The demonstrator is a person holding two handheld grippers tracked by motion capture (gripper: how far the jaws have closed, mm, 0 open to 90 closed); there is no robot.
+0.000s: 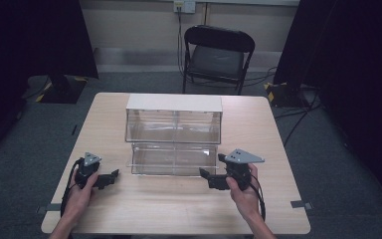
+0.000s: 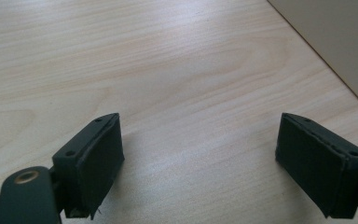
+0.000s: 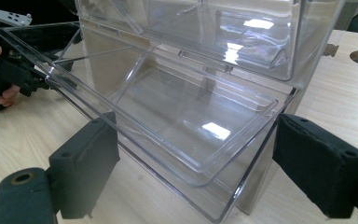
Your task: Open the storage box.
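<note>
Table: light wood, carrying everything I list here.

Clear bin unit: two tiers under a white top, set mid-table between my hands; lower drawer tilted out toward me.

Chair: black, folding, beyond the far edge.

My right gripper: jaws spread wide, just before the drawer's corner, gripping nothing.

My left gripper: jaws spread over bare wood, left of the bin.
</note>
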